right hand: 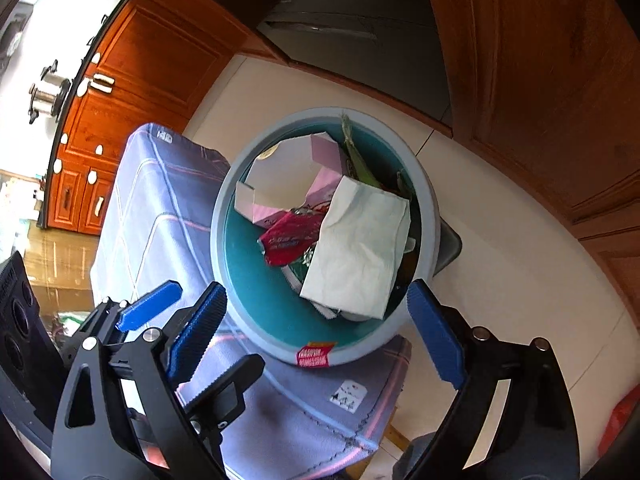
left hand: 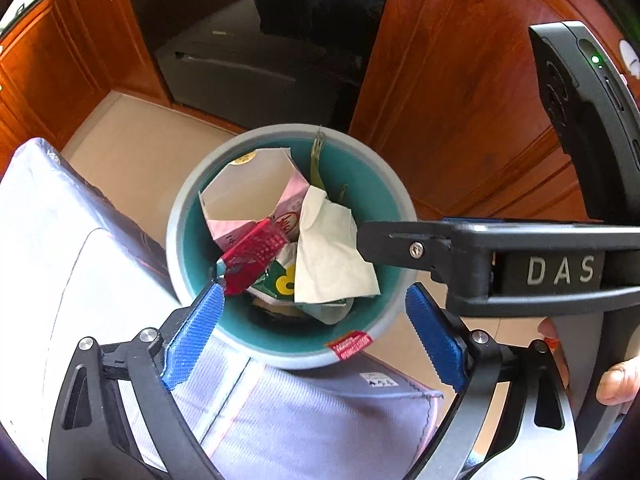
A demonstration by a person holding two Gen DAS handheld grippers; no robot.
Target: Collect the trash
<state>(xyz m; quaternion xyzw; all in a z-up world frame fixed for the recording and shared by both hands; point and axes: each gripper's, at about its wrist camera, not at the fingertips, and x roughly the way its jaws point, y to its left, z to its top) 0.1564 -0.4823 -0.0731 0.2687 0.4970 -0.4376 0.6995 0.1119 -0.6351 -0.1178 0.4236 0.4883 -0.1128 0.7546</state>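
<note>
Both my tongs hang over the trash bin [left hand: 390, 184], pointing steeply down into its teal mouth, and both stand wide apart with nothing between the blue pads. My left tongs [left hand: 316, 334] frame the near rim; their left pad sits right at the crumpled red wrapper [left hand: 252, 258], though I cannot tell whether it touches. My right tongs [right hand: 316, 332] straddle the near rim as well, and in the left view one of their black fingers reaches in from the right, its tip just at the edge of the white paper napkin [left hand: 328, 256].

The trash already lies in the bin, straight ahead of and below both tongs: the napkin on top toward the right, the red wrapper beside it to the left with its long axis running from the near-left rim inward, and an opened pink carton [left hand: 248, 196] standing at the far side. A green-and-yellow packet [left hand: 280, 280] peeks out underneath. I judge neither hand nearer; both are at the rim, so the drop looks done and the next move is to draw clear.

The bin stands on a low surface draped in a lilac checked cloth [right hand: 160, 208], on a pale tiled floor [right hand: 500, 280], among reddish wooden cabinets [right hand: 152, 52].
</note>
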